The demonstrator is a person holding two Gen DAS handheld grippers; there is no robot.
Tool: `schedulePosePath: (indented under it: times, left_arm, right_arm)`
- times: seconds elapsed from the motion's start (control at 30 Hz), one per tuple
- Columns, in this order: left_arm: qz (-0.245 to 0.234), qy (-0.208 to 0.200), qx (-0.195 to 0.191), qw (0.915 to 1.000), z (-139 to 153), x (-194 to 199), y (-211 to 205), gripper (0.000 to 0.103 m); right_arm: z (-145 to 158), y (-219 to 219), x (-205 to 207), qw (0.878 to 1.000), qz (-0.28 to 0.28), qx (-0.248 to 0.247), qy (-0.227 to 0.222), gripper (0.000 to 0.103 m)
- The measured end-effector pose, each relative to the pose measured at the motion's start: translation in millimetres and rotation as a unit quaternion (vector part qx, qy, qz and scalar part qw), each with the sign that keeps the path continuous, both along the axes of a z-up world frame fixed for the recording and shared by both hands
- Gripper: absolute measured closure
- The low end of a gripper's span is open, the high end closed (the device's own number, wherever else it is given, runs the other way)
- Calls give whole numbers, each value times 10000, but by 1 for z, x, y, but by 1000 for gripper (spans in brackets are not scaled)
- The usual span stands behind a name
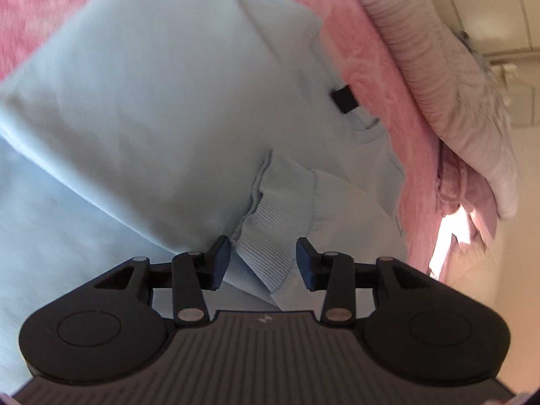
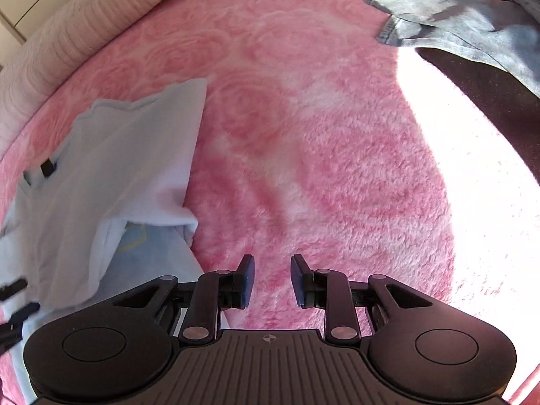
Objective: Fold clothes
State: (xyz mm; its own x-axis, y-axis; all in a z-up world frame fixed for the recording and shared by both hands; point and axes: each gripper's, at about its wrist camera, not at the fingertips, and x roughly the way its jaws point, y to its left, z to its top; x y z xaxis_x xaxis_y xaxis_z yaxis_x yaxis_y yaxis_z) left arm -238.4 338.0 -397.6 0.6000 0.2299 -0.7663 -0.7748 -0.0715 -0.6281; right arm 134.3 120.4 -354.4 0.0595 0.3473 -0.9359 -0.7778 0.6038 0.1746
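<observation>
A light blue sweatshirt (image 1: 152, 108) lies partly folded on a pink fluffy blanket (image 1: 364, 77). Its ribbed sleeve cuff (image 1: 276, 216) lies just in front of my left gripper (image 1: 263, 263), which is open with the cuff between and just beyond its fingertips. In the right wrist view the same sweatshirt (image 2: 111, 168) lies at the left, with a black tag (image 2: 48, 168) on it. My right gripper (image 2: 271, 280) is open and empty over the bare pink blanket (image 2: 320, 155), to the right of the sweatshirt.
A grey ribbed pillow (image 1: 449, 77) lies along the blanket's edge; it also shows in the right wrist view (image 2: 64, 37). A grey-blue garment (image 2: 465, 30) and a dark cloth (image 2: 489, 101) lie at the far right. Bright sunlight falls on the blanket's right side.
</observation>
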Motion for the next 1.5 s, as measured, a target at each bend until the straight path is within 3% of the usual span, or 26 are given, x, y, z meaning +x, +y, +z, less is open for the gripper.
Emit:
schedulePosePath:
  times: [0.03, 0.07, 0.2, 0.3, 0.33, 0.43, 0.5, 0.6, 0.73, 0.83, 0.9, 0.97, 1.03, 1.1, 1.17, 1.27, 1.4, 1.5]
  left_arm:
    - [0, 19, 163, 9999, 6, 1, 0, 92]
    - [0, 38, 327, 9995, 12, 2, 0, 99]
    - [-39, 137, 1110, 9937, 42, 3, -1, 101]
    - [-243, 621, 2197, 9733, 82, -11, -4, 101]
    - [-276, 795, 2357, 9682, 87, -16, -4, 101]
    - [-271, 1224, 2138, 9688, 70, -37, 3, 100]
    - [-219, 1243, 1680, 9777, 44, -44, 10, 99]
    - [152, 1062, 979, 9894, 8, -55, 16, 87]
    - [759, 656, 510, 9937, -12, -70, 18, 86]
    - [678, 701, 746, 9924, -6, -72, 17, 101]
    - [379, 842, 1390, 9860, 15, -70, 10, 102]
    - [-22, 1061, 2080, 9723, 34, -66, 3, 101]
    - [-334, 1432, 2331, 9613, 36, -64, -1, 102]
    - [-604, 1859, 2232, 9550, 21, -64, -2, 101]
    - [-791, 2172, 1919, 9538, 0, -61, 0, 99]
    - [-770, 2268, 1989, 9503, 8, -56, -1, 99]
    - [-199, 1740, 1718, 9694, 19, -66, 7, 96]
    - [271, 1204, 1313, 9836, 18, -78, 17, 81]
  right_arm:
    - [-1, -1, 3, 10000, -36, 22, 4, 76]
    - [-2, 2, -1, 9999, 129, 71, -83, 76]
    - [-8, 12, -17, 9956, 787, 265, -430, 76]
    - [-12, 20, -29, 9886, 1277, 410, -689, 76]
    - [-13, 23, -33, 9855, 1440, 458, -774, 76]
    - [-18, 32, -47, 9745, 1935, 603, -967, 75]
    - [-22, 39, -58, 9672, 2224, 662, -1038, 75]
    - [-32, 50, -73, 9561, 2584, 578, -1252, 75]
    - [-43, 56, -79, 9507, 2682, 364, -1511, 71]
    - [-44, 55, -77, 9502, 2666, 409, -1562, 65]
    - [-41, 54, -76, 9481, 2709, 510, -1584, 66]
    - [-39, 53, -76, 9452, 2774, 587, -1616, 87]
    - [-42, 53, -81, 9391, 2940, 508, -1705, 88]
    - [-48, 53, -86, 9345, 3059, 402, -1773, 88]
    - [-51, 55, -90, 9338, 3093, 316, -1769, 88]
    - [-48, 58, -92, 9296, 3246, 146, -1741, 85]
    - [-37, 58, -86, 9323, 3273, 38, -1542, 79]
    - [-22, 56, -76, 9444, 3002, 225, -1324, 75]
